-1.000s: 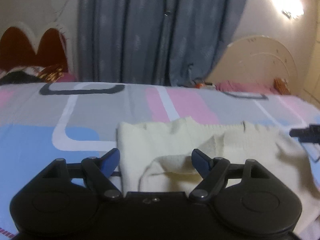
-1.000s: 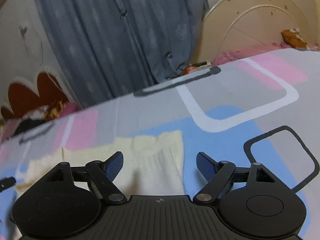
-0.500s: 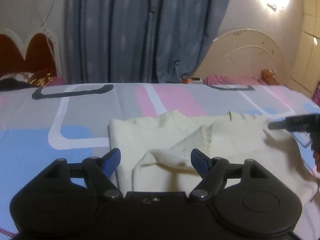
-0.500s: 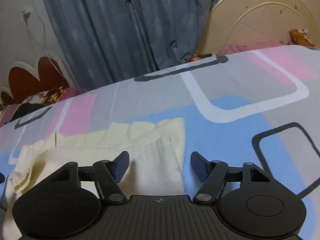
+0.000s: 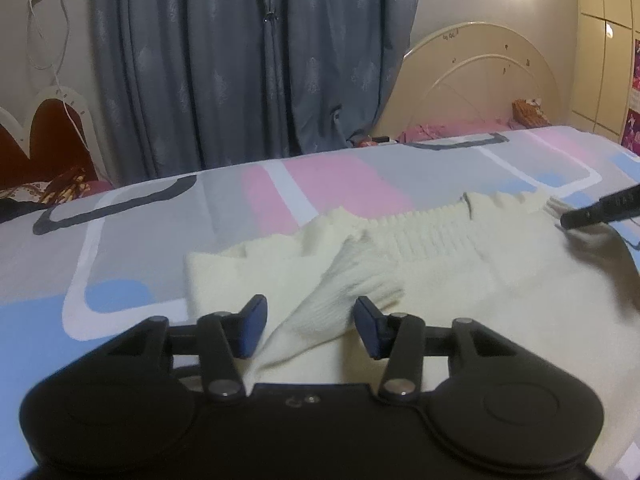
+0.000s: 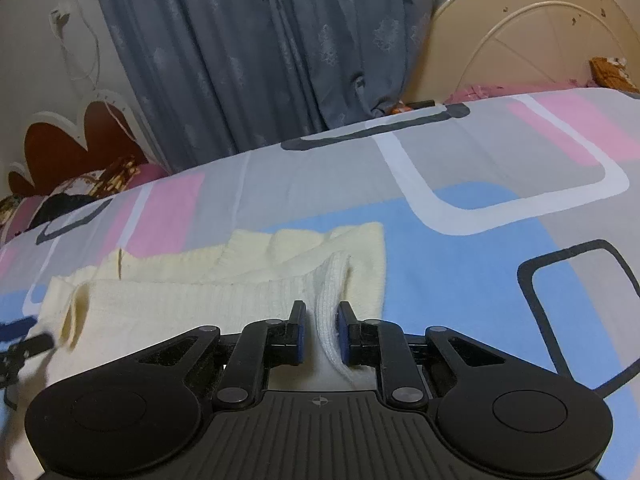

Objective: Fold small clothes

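Note:
A cream knitted sweater lies flat on the patterned bedsheet, both sleeves folded in over its body. My left gripper straddles the left sleeve's cuff; its jaws are closing, and the blue pads stand clear of the knit. My right gripper has its jaws closing onto the ribbed edge of the right sleeve, with the fabric pinched between narrow pads. The right gripper's finger shows at the sweater's far right; the left gripper's tip shows at its left.
The bed runs on past the sweater to a grey curtain. A cream headboard stands at the back right and a dark red heart-shaped one at the back left, with pillows there. Bare sheet lies right of the sweater.
Both grippers' jaws have narrowed, the right far more, and it now has the sleeve edge between its pads. The left gripper has moved in over the left cuff and rolled a little.

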The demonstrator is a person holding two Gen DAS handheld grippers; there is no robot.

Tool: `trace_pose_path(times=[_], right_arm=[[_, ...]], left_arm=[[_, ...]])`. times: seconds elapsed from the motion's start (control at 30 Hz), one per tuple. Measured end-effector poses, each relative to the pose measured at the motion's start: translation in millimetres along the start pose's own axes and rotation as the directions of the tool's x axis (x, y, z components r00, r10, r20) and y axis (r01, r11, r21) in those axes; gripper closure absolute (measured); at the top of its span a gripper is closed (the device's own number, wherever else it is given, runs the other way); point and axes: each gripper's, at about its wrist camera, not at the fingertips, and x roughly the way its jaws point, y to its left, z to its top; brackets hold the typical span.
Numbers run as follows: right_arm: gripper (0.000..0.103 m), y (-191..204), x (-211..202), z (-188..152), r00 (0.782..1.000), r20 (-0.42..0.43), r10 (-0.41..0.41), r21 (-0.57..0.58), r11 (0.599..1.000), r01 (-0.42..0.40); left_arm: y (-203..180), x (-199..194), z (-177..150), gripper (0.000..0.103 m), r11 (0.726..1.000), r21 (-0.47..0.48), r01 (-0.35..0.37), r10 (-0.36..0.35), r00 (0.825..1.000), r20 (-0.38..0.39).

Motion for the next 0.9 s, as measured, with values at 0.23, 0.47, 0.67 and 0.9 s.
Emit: trace_pose_path(times=[0.23,0.47,0.67,0.9], right_arm=[[0.101,3,-6,3,0.999,0.028,0.032,-0.013,0.999,-0.031],[0.101,10,-17,21,0.991,0.131,0.039,-0.025,0.999,-0.036],[0.101,10,6,29,0.992,0.124,-0.010,-0.031,0.999,0.014],[0.101,2,41,14,0.993,0.052,-0.105,-0.056,0.993,0.108]], left_arm=[[20,-3,2,0.098,0.983,-0.184,0.017,-0.009,0.999,0.044],[26,-9,18,0.099,0.971,-0.241,0.000,0.032,0.991,0.129],[27,13,21,0.099,0.958,-0.283,-0.043,0.075,0.992,0.105],[35,34,8,0.087,0.945,-0.294,-0.141,0.144,0.990,-0.014]])
